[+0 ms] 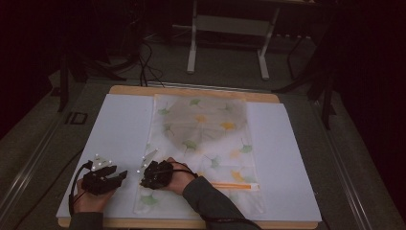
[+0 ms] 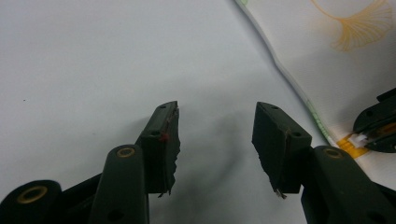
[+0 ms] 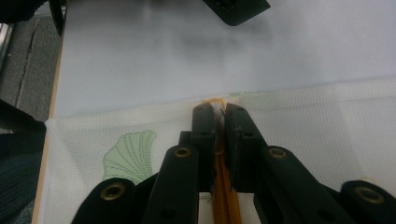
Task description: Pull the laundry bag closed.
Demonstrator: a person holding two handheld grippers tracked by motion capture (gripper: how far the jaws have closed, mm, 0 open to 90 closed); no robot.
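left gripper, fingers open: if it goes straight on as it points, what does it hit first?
Probably the bare white sheet: the left gripper points down at it. The leaf-print mesh bag lies off to one side.

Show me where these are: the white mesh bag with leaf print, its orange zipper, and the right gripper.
white mesh bag with leaf print (image 1: 201, 129), high view, on its middle.
orange zipper (image 1: 234, 185), high view, on the orange strip.
right gripper (image 3: 220, 116), right gripper view, between its fingertips, shut on the zipper's white slider.
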